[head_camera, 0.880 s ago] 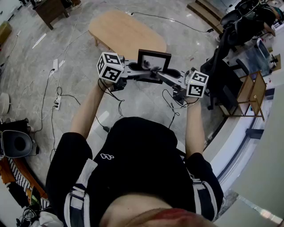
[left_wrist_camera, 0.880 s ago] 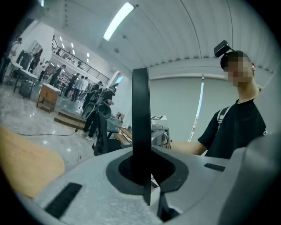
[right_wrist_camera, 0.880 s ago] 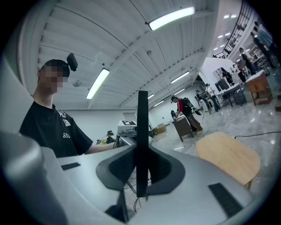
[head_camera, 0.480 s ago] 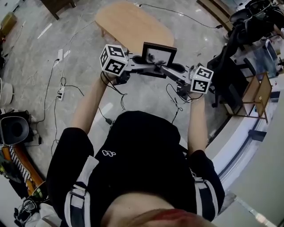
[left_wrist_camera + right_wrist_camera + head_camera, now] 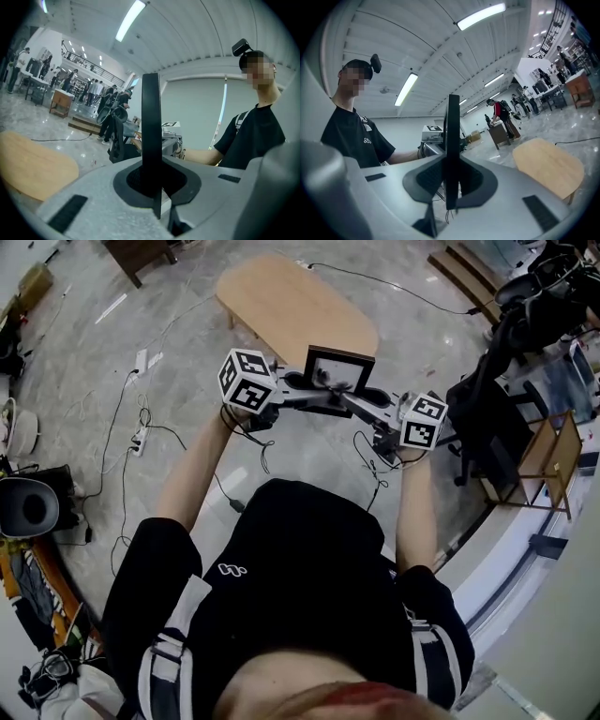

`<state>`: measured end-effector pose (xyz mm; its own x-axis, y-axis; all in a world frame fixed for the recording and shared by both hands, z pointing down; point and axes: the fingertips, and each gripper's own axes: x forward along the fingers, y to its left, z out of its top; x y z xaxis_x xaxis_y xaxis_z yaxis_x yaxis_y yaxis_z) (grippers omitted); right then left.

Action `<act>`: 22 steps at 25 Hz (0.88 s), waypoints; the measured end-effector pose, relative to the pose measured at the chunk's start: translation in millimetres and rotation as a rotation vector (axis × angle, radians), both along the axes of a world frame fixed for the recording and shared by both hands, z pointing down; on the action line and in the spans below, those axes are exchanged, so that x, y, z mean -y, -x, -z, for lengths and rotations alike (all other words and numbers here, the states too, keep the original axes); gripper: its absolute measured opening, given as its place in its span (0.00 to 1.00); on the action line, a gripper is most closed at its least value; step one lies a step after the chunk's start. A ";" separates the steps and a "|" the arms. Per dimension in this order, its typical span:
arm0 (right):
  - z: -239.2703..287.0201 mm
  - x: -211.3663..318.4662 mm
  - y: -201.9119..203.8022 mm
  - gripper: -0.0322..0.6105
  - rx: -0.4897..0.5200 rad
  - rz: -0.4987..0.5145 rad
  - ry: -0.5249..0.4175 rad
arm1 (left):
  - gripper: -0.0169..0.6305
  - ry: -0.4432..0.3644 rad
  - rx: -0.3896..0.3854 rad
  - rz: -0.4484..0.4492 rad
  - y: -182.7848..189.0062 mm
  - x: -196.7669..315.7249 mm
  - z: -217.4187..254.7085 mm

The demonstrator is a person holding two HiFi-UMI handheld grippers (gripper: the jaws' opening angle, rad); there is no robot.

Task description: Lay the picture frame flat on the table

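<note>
Head view: you hold the picture frame point(image 5: 339, 372) off the table point(image 5: 281, 306), by its near end. Your left gripper point(image 5: 296, 382) and right gripper point(image 5: 371, 399) each clamp one side edge.

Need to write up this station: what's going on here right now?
A person holds a claw in each hand and is carrying a black picture frame between them. The left claw is clamped on one side edge and the right claw on the opposite edge, with the frame upright. It is in the air by the near end of the wooden table and has not yet been laid flat on it.
</note>
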<state>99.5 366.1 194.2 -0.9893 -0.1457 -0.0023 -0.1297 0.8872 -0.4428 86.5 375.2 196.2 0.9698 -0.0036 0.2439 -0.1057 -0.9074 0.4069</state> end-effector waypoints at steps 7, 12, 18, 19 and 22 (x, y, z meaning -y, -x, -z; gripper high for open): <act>-27.2 16.9 24.9 0.15 0.001 0.025 0.060 | 0.05 0.051 0.014 0.053 24.7 15.0 -23.9; -48.3 54.8 52.0 0.15 -0.018 0.010 0.098 | 0.05 0.069 0.007 0.059 51.9 53.8 -45.3; -74.3 141.2 52.4 0.15 -0.055 -0.040 0.163 | 0.05 0.134 -0.027 0.055 53.1 140.3 -71.9; -78.6 159.0 53.0 0.15 -0.060 -0.045 0.181 | 0.05 0.145 -0.025 0.056 54.2 158.1 -75.8; -88.6 224.1 61.0 0.15 -0.059 -0.064 0.232 | 0.05 0.187 -0.016 0.056 63.1 223.5 -84.2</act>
<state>38.5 142.0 282.7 -0.9754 -0.1984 0.0959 -0.2143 0.7517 -0.6237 23.4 151.6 280.4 0.9732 -0.0138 0.2295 -0.1459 -0.8085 0.5701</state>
